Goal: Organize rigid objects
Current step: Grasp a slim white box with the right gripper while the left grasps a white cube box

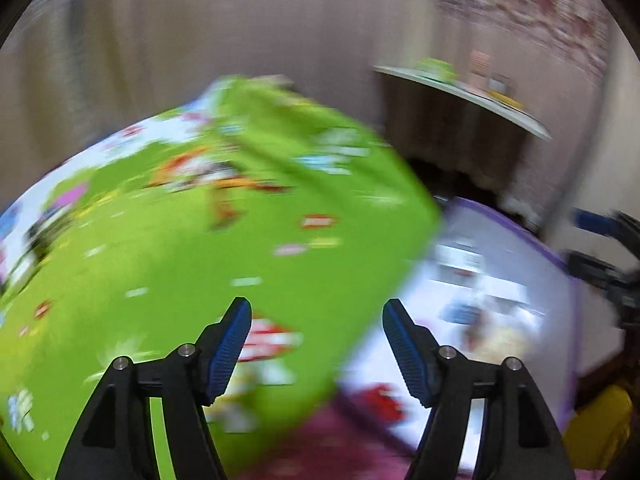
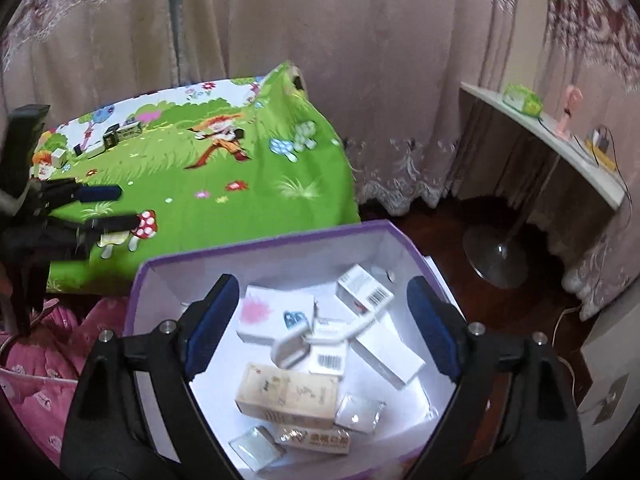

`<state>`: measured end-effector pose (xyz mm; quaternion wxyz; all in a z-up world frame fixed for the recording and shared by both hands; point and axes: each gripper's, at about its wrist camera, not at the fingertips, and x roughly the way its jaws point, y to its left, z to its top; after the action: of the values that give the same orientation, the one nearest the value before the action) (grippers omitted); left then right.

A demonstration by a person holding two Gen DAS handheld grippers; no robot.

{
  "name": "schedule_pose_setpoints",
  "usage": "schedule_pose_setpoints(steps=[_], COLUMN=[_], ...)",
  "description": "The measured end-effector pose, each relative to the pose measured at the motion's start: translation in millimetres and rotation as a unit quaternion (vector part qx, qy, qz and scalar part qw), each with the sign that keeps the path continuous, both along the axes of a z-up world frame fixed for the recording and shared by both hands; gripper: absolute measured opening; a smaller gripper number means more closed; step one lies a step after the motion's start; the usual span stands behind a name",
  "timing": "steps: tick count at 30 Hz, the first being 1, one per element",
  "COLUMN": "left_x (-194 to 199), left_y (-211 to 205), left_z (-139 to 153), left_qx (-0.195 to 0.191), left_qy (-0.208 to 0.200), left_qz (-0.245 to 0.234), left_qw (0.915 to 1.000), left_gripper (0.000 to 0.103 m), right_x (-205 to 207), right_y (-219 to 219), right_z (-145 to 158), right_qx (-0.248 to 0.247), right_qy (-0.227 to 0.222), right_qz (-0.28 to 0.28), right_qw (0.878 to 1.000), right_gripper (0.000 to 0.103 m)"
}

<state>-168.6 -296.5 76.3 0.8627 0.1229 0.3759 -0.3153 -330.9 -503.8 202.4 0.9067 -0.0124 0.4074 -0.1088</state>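
Observation:
A white storage box with a purple rim [image 2: 256, 246] stands below the table and holds several small cartons, among them a beige carton [image 2: 288, 394] and a white hook-shaped piece [image 2: 320, 338]. My right gripper [image 2: 324, 296] hangs open over the box with nothing between its fingers. My left gripper [image 1: 316, 320] is open and empty above the green cartoon tablecloth [image 1: 240, 240]; this view is blurred. In the right wrist view the left gripper [image 2: 108, 207] is at the left over the cloth. A few small boxes [image 2: 120, 134] sit at the table's far end.
A pink patterned cloth [image 2: 48, 360] lies left of the box. A white shelf [image 2: 560, 148] with a green item [image 2: 522, 98] runs along the right wall. A round stand base [image 2: 496, 256] rests on the dark floor. Curtains [image 2: 360, 60] hang behind.

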Motion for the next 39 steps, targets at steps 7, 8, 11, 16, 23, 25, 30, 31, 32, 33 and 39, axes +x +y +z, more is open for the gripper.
schedule_pose_setpoints(steps=[7,8,11,16,23,25,30,31,32,33,39], left_x=[78,87,103,121,131,133,136,135,135,135,136], left_y=[164,196,258,330,377,372,363,363,363,363,364], left_z=[-18,-22,-33,-55,-72,-75,-77,-77,-76,-77,-77], left_qx=[0.012,0.02,0.035,0.045,0.0,0.016,0.027,0.028,0.029,0.028,0.028], left_qy=[-0.014,-0.022,-0.022,-0.005,0.048,0.052,0.058,0.058,0.057,0.058,0.058], left_qz=[0.222,0.262,0.33,0.4,0.427,0.42,0.413,0.414,0.414,0.415,0.415], left_qw=[0.9749,0.9647,0.943,0.9153,0.9028,0.9061,0.9085,0.9081,0.9078,0.9077,0.9075], left_gripper=[0.072,0.074,0.076,0.076,0.088,0.095,0.103,0.103,0.103,0.103,0.103], right_x=[43,50,79,140,226,258,331,353,368,384,483], right_y=[59,70,114,181,258,276,315,321,324,328,329], right_z=[-9,-12,-24,-60,-100,-113,-131,-135,-139,-142,-161], right_qx=[0.015,0.016,0.014,0.044,0.087,0.098,0.1,0.092,0.084,0.074,0.03], right_qy=[0.009,0.013,0.026,0.074,0.108,0.118,0.114,0.111,0.111,0.111,0.107], right_qz=[0.087,0.104,0.167,0.24,0.286,0.281,0.28,0.274,0.269,0.265,0.31], right_qw=[0.996,0.994,0.986,0.967,0.948,0.947,0.948,0.951,0.953,0.955,0.944], right_gripper=[0.088,0.088,0.089,0.089,0.089,0.089,0.089,0.089,0.089,0.089,0.091])
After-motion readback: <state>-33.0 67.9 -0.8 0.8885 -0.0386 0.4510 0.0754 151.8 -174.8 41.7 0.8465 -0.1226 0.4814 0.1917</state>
